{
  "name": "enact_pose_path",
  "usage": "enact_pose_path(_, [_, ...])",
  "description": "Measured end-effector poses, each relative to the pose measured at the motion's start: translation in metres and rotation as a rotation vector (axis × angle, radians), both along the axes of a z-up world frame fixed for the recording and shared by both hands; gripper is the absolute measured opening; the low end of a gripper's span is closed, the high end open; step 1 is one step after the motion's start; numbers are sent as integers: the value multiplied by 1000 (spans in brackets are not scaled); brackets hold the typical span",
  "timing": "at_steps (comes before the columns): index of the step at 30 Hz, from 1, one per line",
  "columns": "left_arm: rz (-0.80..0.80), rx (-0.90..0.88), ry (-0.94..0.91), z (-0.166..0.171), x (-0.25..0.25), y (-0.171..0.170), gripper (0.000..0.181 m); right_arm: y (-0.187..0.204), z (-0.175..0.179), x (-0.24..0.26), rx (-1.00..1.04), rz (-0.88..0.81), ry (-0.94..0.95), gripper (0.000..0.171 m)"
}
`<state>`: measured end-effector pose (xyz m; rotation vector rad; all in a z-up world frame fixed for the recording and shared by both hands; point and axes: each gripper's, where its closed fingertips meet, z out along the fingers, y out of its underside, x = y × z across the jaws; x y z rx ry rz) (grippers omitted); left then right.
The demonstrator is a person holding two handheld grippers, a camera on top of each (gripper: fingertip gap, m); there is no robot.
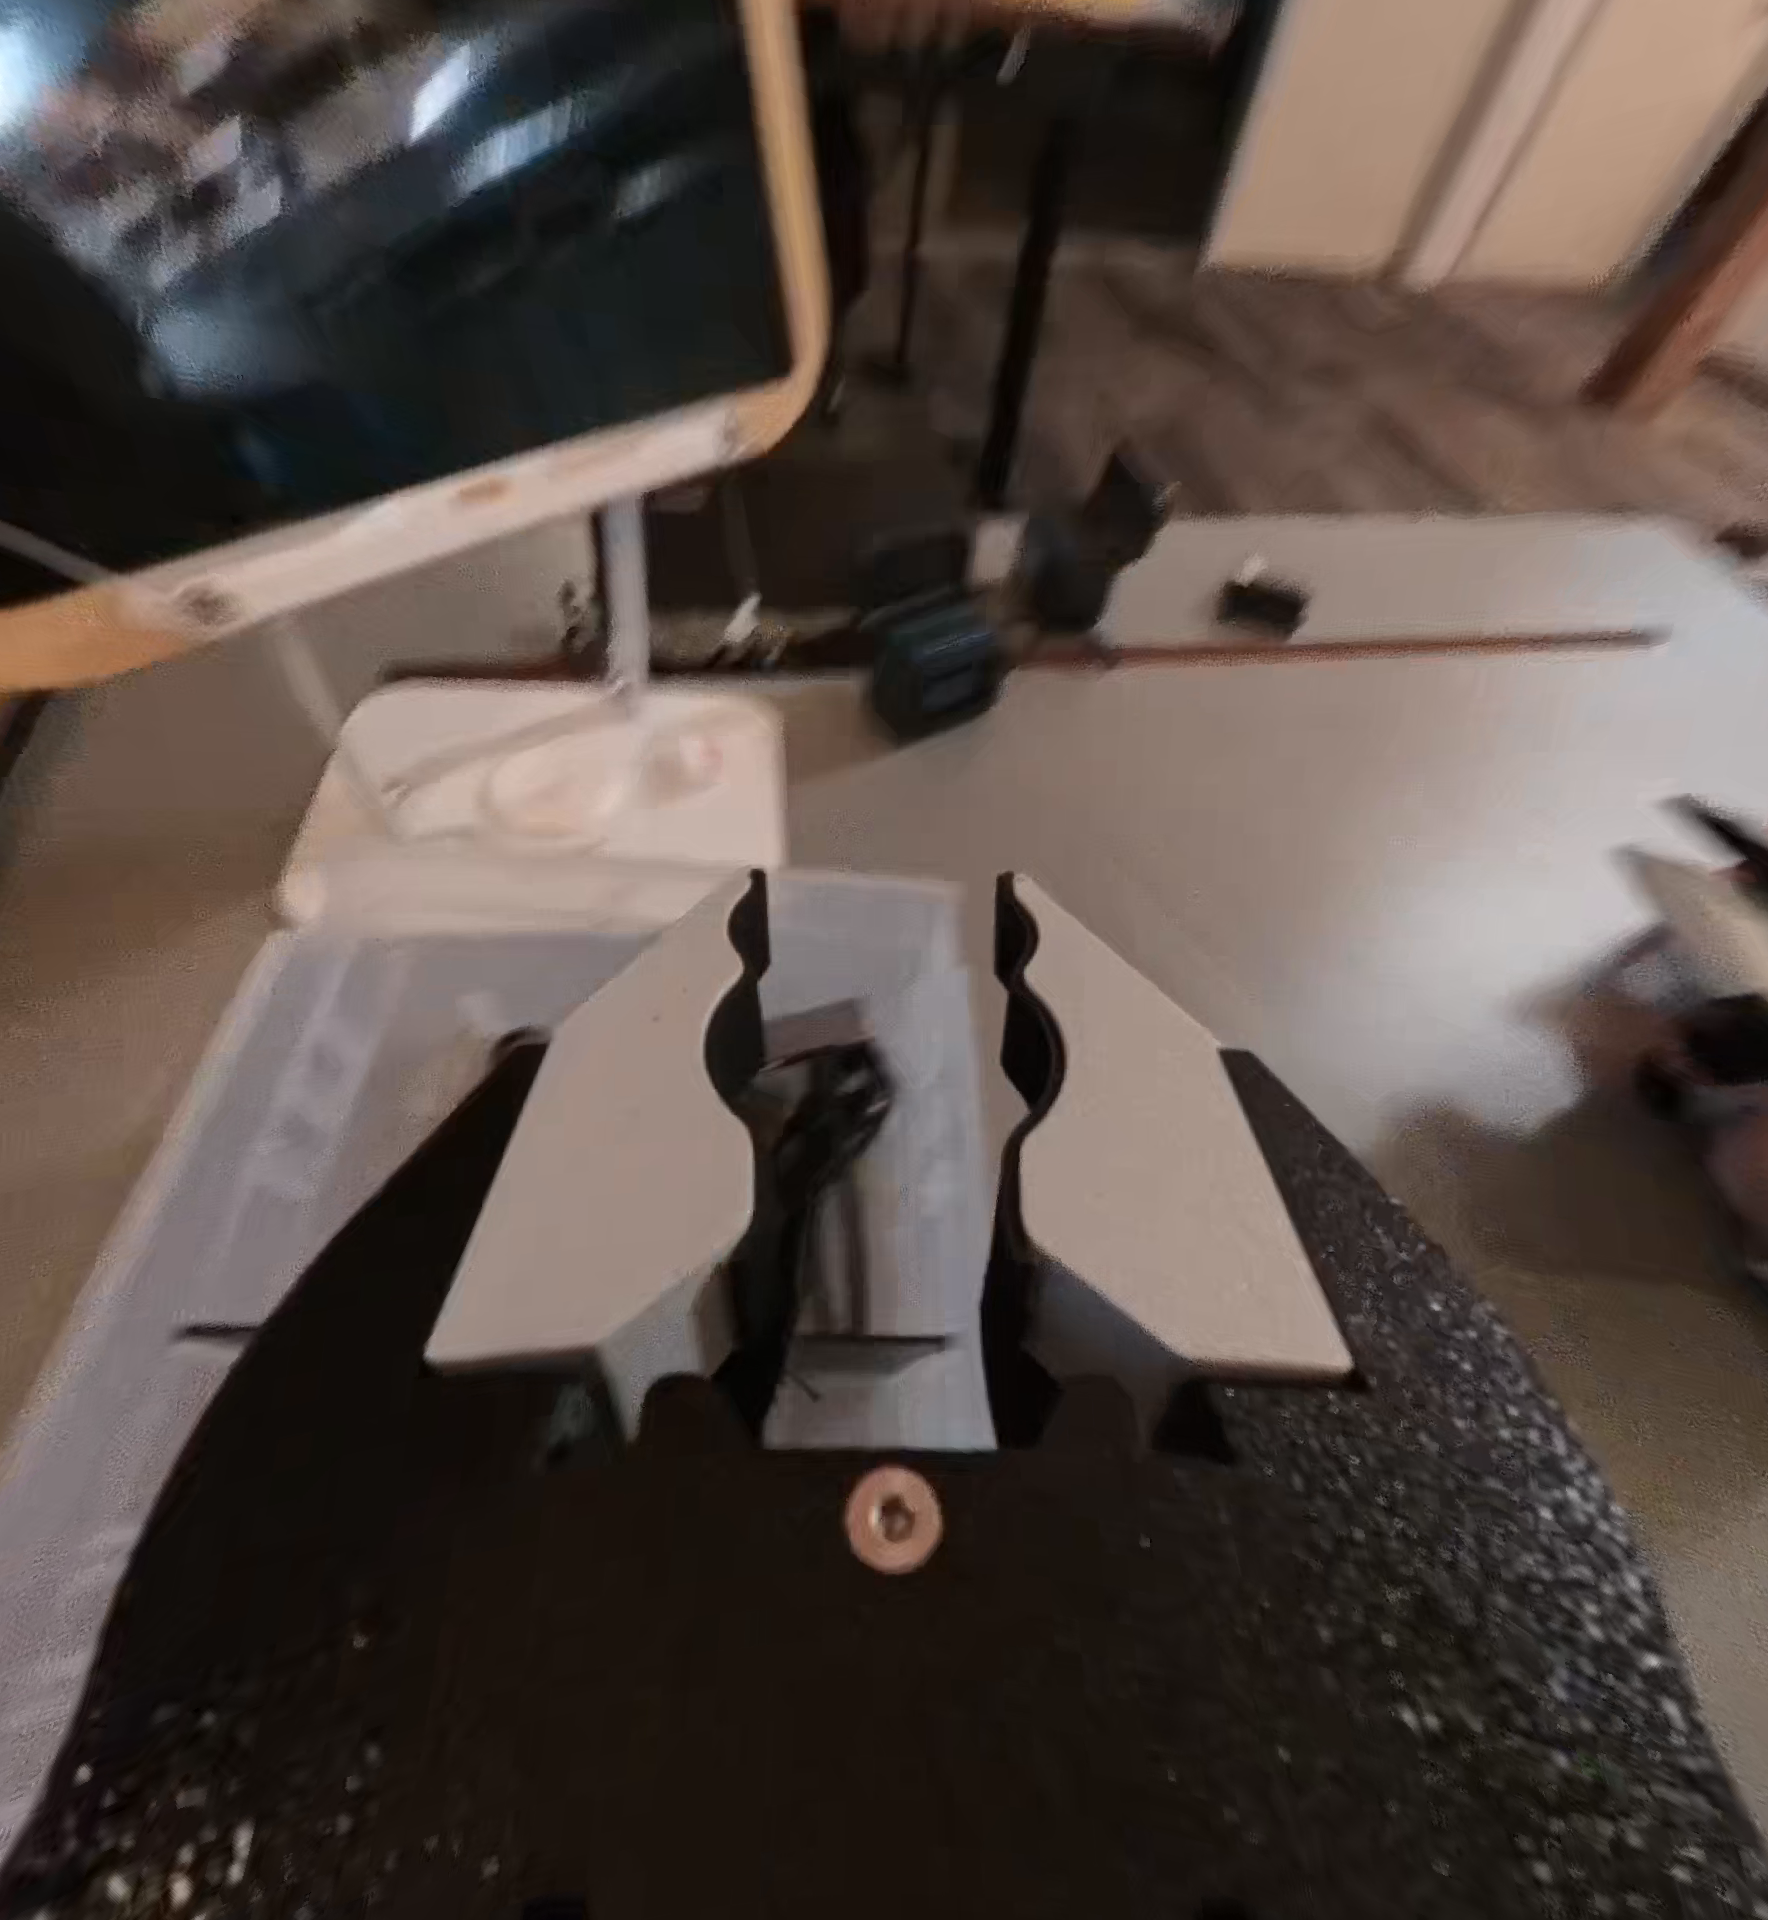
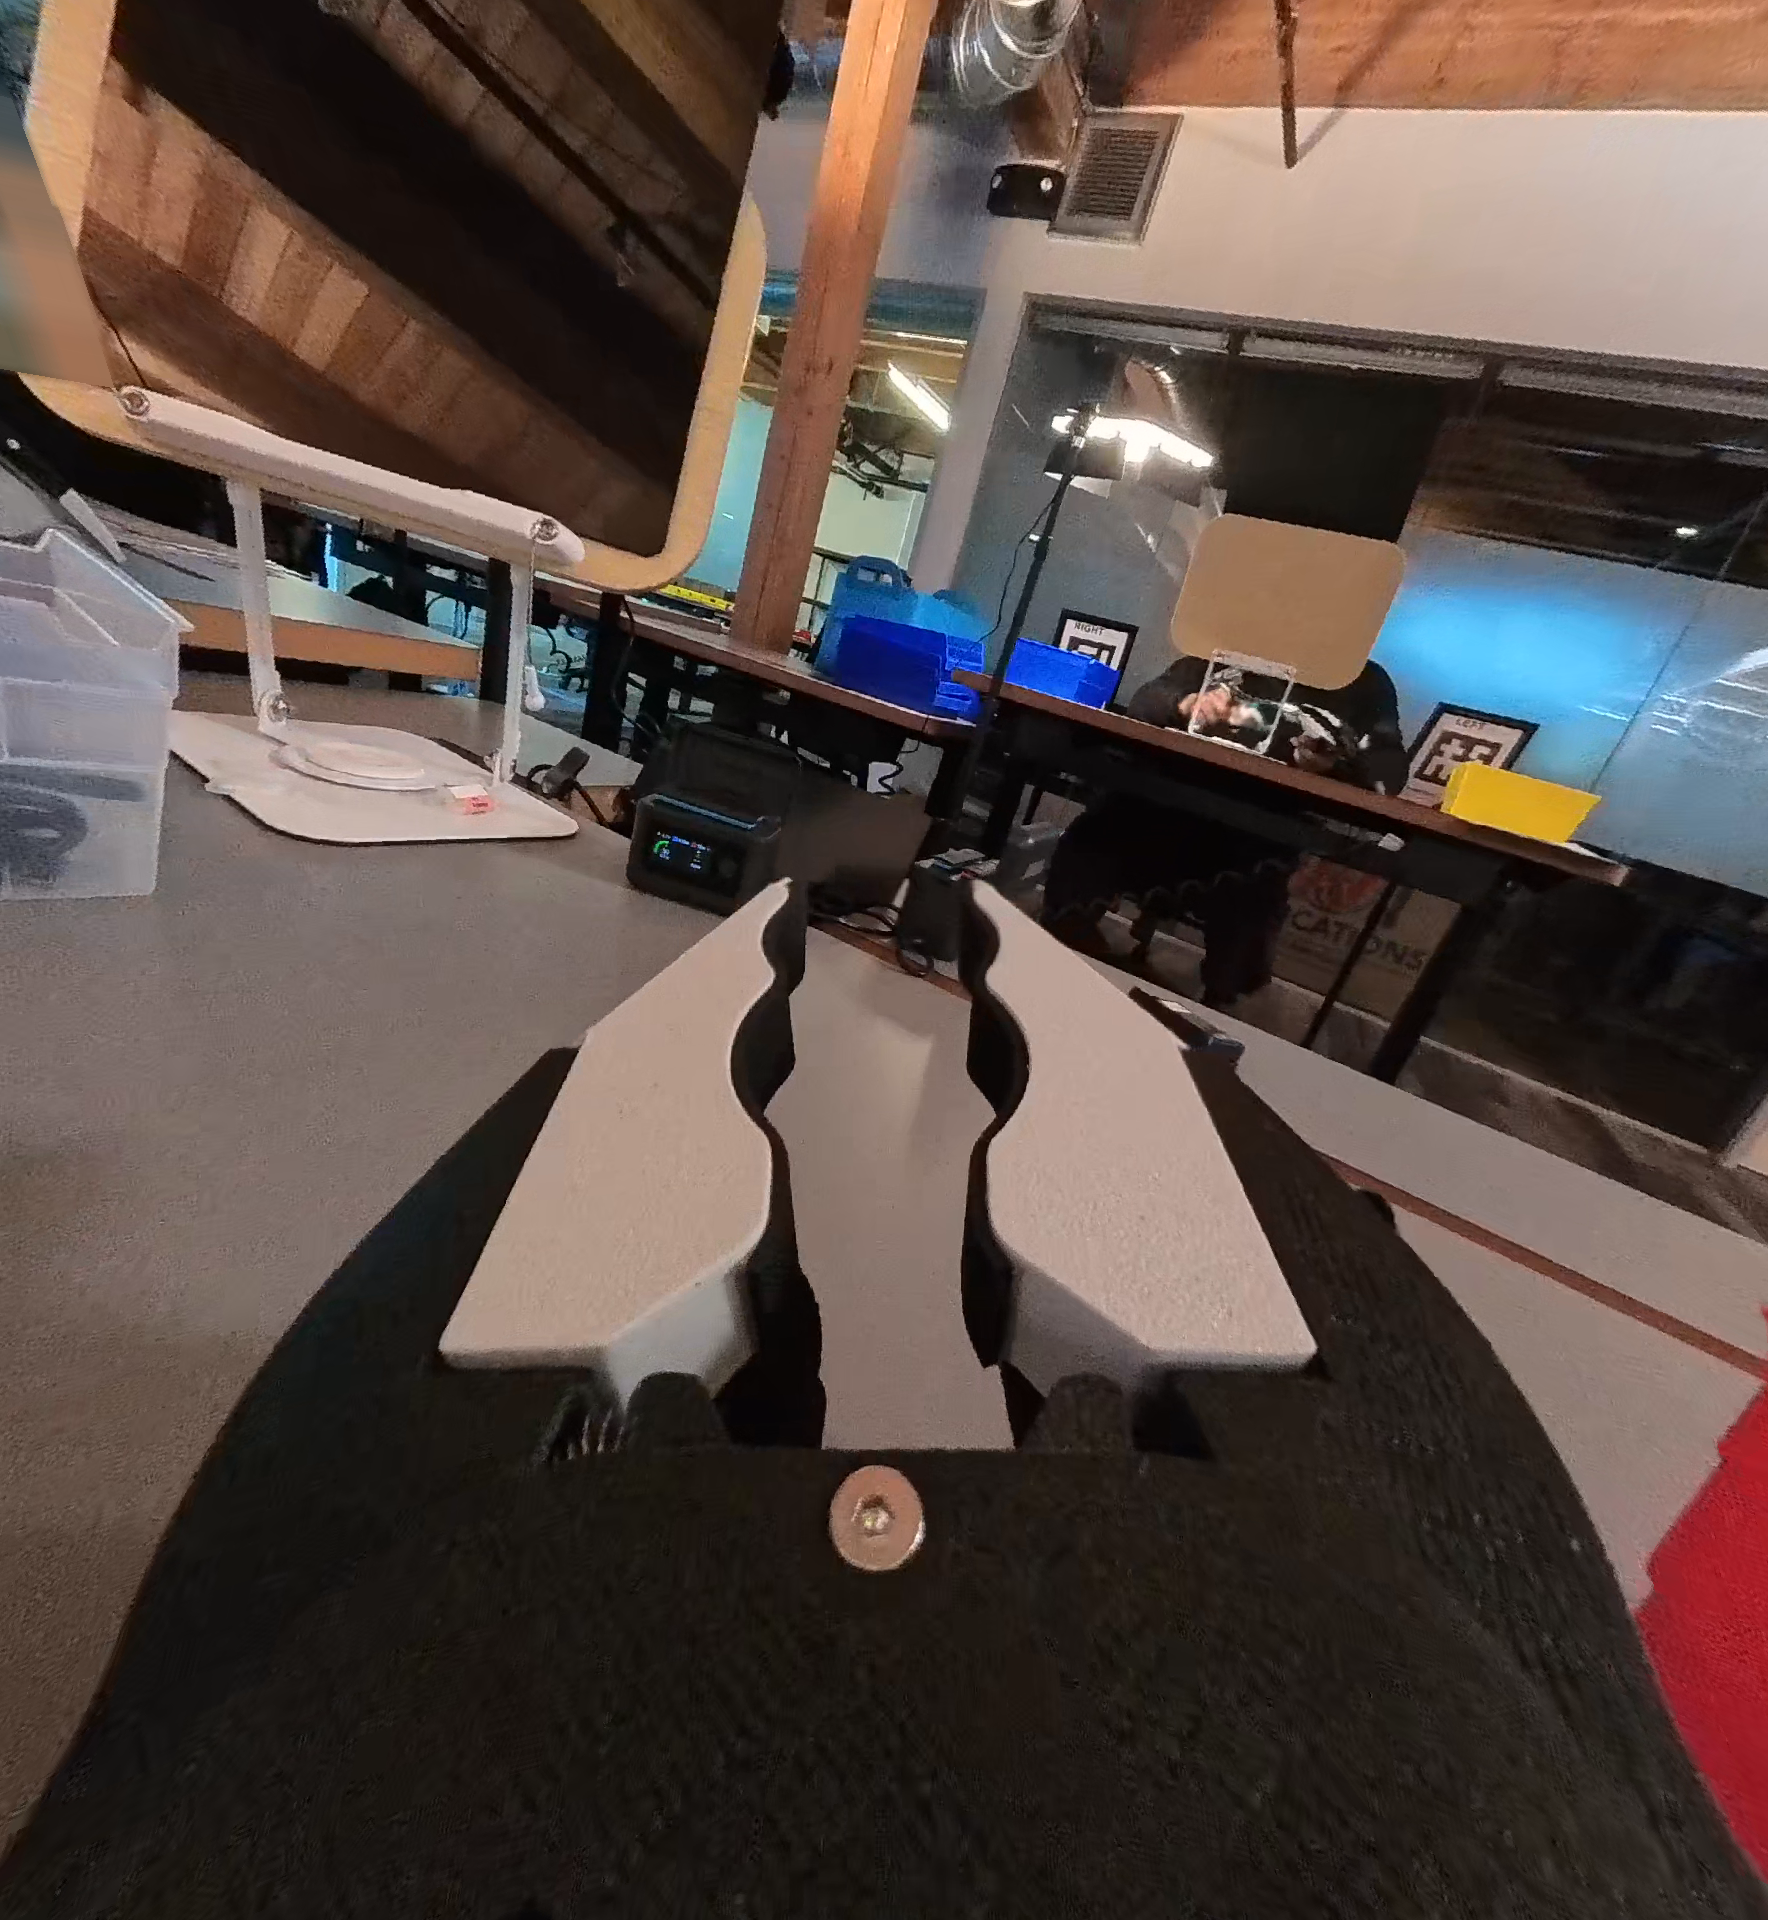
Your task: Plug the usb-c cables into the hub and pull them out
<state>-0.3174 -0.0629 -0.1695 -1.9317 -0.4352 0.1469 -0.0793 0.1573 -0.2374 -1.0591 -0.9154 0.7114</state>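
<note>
In the left wrist view my left gripper [image 1: 880, 899] is open and empty, hovering over a clear plastic bin [image 1: 288, 1091]. A black cable [image 1: 818, 1122] lies coiled in the bin, seen between the fingers, next to a grey block that may be the hub [image 1: 818, 1023]. In the right wrist view my right gripper [image 2: 880, 914] is open and empty, low over the grey table [image 2: 236, 1091]. The clear bin [image 2: 38, 769] with dark cable inside stands at the far left of that view.
A tilted mirror on a white stand [image 2: 360, 769] sits behind the bin. A black power station [image 2: 703, 842] stands at the table's far edge. A red bin [image 2: 1753, 1558] is at the right. A person sits at a far table [image 2: 1275, 769]. There is about 35 cm between the tips of the two grippers.
</note>
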Motion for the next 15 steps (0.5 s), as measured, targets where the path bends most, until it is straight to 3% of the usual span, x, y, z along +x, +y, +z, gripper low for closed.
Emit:
enact_pose_path(1, [13,-98,-40,-14,-20,0,39,0,-1,-1,2,3,-3,27])
enact_pose_path(5, [-18,-389,-373,-88,-57,10,45,0,-3,-3,5,15,-4,26])
enact_pose_path(8, [43,-631,-467,-142,-75,0,47,-2,-6,-4,9,20,-11,26])
enact_pose_path(11, [47,-720,-588,-169,-73,-2,46,-2,-7,-4,15,21,-14,25])
enact_pose_path(15, [58,-775,-630,-182,-74,-2,40,-1,-8,-6,16,26,-15,25])
